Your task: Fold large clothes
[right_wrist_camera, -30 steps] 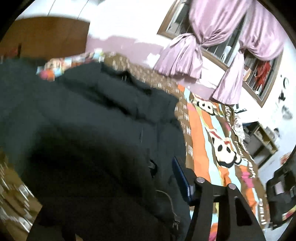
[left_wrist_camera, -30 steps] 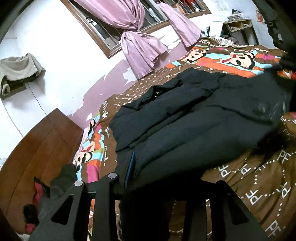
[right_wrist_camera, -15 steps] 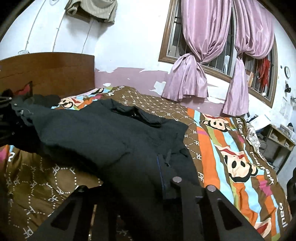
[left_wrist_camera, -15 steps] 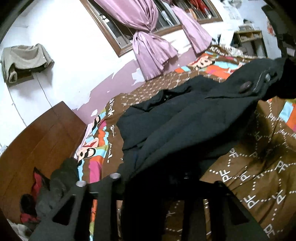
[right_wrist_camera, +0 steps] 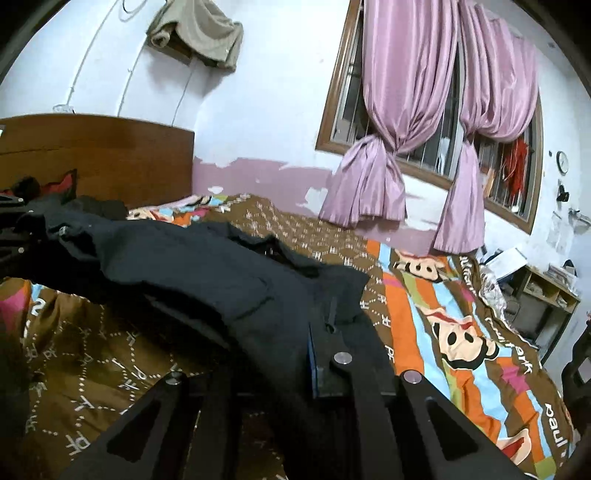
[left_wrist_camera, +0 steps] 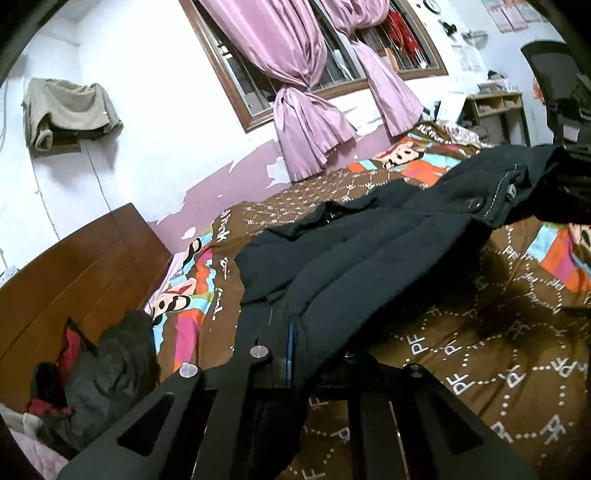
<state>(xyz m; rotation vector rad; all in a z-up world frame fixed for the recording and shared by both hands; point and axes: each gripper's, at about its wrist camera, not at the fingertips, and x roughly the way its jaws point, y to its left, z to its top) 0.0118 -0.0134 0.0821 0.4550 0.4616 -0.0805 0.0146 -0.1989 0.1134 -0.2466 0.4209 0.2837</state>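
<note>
Left gripper [left_wrist_camera: 317, 354]: closed on one corner of the dark jacket [left_wrist_camera: 369, 258], fabric pinched between the fingers and lifted clear of the bedspread [left_wrist_camera: 498, 350]. Right gripper [right_wrist_camera: 280, 354]: clamped on the opposite corner of the same jacket [right_wrist_camera: 207, 273], cloth bunched over the left finger. Jacket stretched between both grippers, collar end resting on the bed ahead, near edge raised, shadow cast on the spread beneath. Left of the left gripper: pile of dark and red clothing [left_wrist_camera: 92, 369] against the wooden headboard [left_wrist_camera: 74, 280]. Ahead of both grippers: brown patterned bedspread with bright cartoon stripes [right_wrist_camera: 443, 332], then a white wall with peeling purple paint. Ahead and above: barred window with knotted pink curtains [right_wrist_camera: 406, 129]. High on the wall, left of the window: beige cloth [right_wrist_camera: 199, 33] draped over a fixture. Far right of the right gripper: wooden shelf unit [right_wrist_camera: 546, 295] with clutter.
</note>
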